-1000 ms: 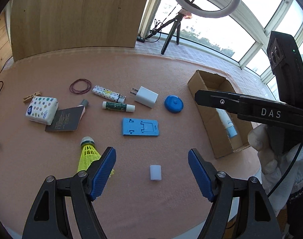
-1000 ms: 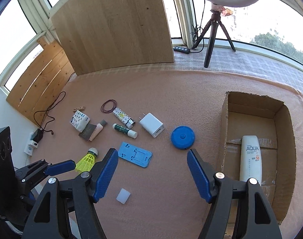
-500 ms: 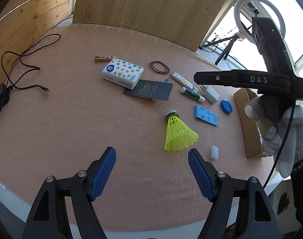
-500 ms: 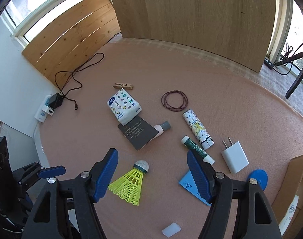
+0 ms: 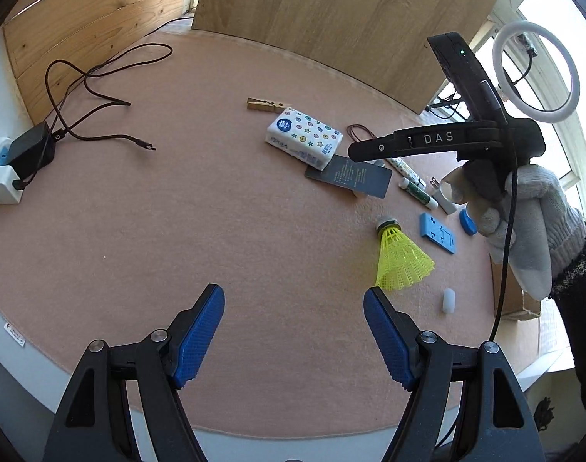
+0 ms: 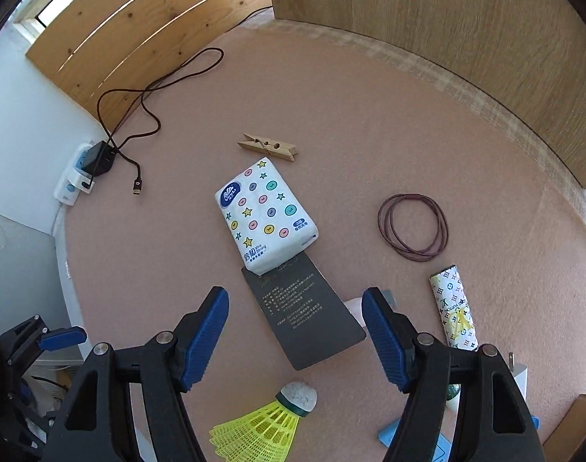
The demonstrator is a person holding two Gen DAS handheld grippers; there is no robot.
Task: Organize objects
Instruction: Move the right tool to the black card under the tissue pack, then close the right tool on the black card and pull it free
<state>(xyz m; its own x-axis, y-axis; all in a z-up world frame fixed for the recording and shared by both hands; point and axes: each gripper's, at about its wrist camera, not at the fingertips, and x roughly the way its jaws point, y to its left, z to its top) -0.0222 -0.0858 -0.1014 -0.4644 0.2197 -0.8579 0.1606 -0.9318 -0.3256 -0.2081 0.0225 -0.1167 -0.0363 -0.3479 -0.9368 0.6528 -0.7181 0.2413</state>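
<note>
Two hand-held grippers hover over a pink felt-covered surface with small objects.

The left hand-held gripper is wide apart and holds nothing, above a bare part. The right hand-held gripper is also wide and empty; between its blue pads lies a flat black card, which touches a white tissue pack with coloured dots. A yellow plastic shuttlecock lies just below, a wooden clothespin beyond the pack.

Black gripper frames, ribbed blue fingers, "DAS" lettering, seemingly knitted grey glove.
</note>
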